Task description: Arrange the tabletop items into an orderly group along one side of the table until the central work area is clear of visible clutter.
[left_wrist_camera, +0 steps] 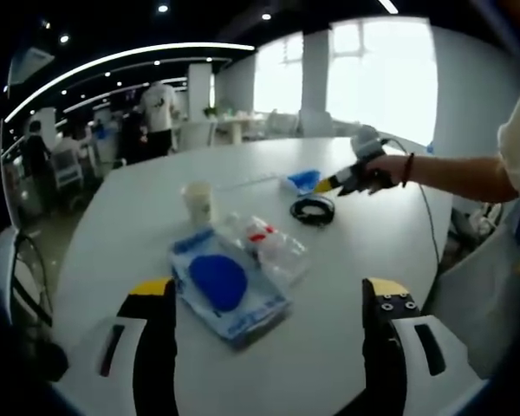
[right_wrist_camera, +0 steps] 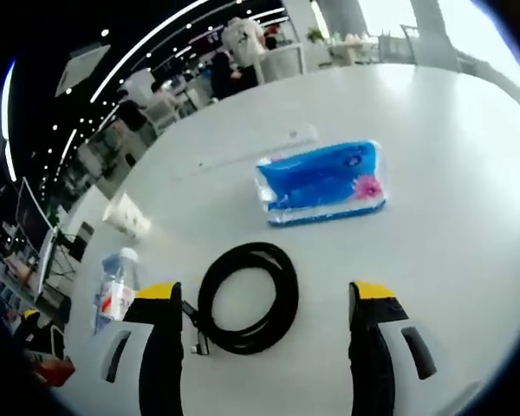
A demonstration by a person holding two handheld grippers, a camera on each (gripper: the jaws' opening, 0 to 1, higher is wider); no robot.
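The right gripper (right_wrist_camera: 264, 325) is spread wide, its jaws standing either side of a black coiled cable (right_wrist_camera: 247, 297) that lies flat on the white table (right_wrist_camera: 451, 260). The jaws do not touch it yet. In the left gripper view the same gripper (left_wrist_camera: 336, 184) shows at the far right, held in a hand (left_wrist_camera: 383, 170) just beside the cable (left_wrist_camera: 313, 210).

Just beyond the cable lies a blue tissue pack (right_wrist_camera: 322, 182); to the left lie a paper cup (right_wrist_camera: 127, 216) on its side and a plastic bottle (right_wrist_camera: 114, 288), also lying down.

The left gripper (left_wrist_camera: 269, 334) is spread too and holds nothing. Near its jaws lies a clear bag (left_wrist_camera: 228, 286) with something blue inside; the bottle (left_wrist_camera: 264, 241) lies just beside it, and the cup (left_wrist_camera: 198, 202) is farther off.

The cable looks light and floppy, so I judge one side of the loop the best place to pinch it; the coil may sag or unwind when lifted. The tissue pack should be soft and light, its wrapper perhaps slippery. The bottle could roll.

The pack's print and the bottle's red label are too small to read.
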